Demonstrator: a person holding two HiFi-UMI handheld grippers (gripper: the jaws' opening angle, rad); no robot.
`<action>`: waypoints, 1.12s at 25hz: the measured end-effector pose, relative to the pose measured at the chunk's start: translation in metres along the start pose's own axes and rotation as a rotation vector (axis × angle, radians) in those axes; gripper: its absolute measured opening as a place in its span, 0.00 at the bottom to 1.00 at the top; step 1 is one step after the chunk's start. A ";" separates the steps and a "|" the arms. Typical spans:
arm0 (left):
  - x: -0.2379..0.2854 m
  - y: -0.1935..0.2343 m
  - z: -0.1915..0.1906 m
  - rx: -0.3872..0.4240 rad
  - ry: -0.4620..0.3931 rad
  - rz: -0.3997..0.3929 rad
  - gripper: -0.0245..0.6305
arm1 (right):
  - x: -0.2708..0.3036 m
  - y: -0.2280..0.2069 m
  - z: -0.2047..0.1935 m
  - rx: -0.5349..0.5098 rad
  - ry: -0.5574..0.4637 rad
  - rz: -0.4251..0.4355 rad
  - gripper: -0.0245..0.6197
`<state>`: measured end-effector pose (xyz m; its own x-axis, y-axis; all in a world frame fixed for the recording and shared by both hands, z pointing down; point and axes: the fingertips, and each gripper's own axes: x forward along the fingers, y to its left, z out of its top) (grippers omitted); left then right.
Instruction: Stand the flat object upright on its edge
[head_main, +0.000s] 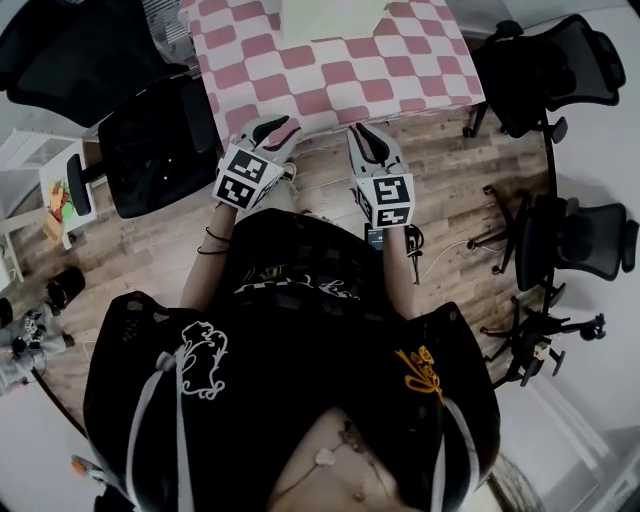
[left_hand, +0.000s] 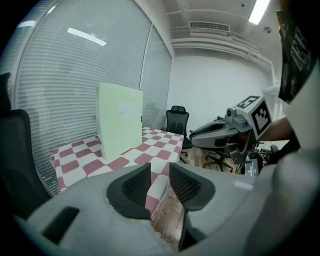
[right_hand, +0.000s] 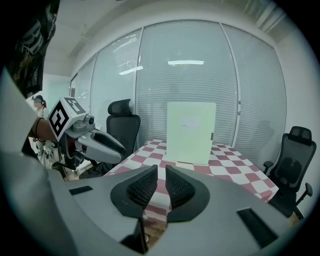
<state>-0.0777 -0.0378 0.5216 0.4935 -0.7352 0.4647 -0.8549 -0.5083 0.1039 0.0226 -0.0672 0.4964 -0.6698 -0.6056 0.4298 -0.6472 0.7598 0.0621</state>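
Flat object (right_hand: 191, 132) standing upright on edge at table's (head_main: 340, 80) far side, broad face toward me. I am holding both grippers off table's near edge: left gripper (left_hand: 160, 175) slightly spread, empty; right gripper (right_hand: 161, 176) pressed together, empty. Neither looking nearer.

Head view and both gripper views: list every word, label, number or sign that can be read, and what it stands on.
No text here can be read.
Pale green board: faint label patch near its top, too blurred to read.
Marker cubes: black-and-white square patterns only, no letters.
Black top: white and gold ornaments, no words can be made out.
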 end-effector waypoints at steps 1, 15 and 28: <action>-0.004 -0.007 -0.002 0.002 0.001 0.007 0.23 | -0.006 0.002 -0.003 0.002 -0.004 0.006 0.12; -0.063 -0.107 -0.045 -0.003 -0.011 0.084 0.18 | -0.096 0.053 -0.051 -0.010 -0.031 0.080 0.12; -0.099 -0.154 -0.067 0.013 -0.029 0.122 0.17 | -0.139 0.090 -0.061 -0.038 -0.065 0.138 0.10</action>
<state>-0.0053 0.1435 0.5187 0.3906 -0.8043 0.4479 -0.9068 -0.4201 0.0364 0.0799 0.0995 0.4977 -0.7741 -0.5083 0.3774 -0.5342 0.8443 0.0414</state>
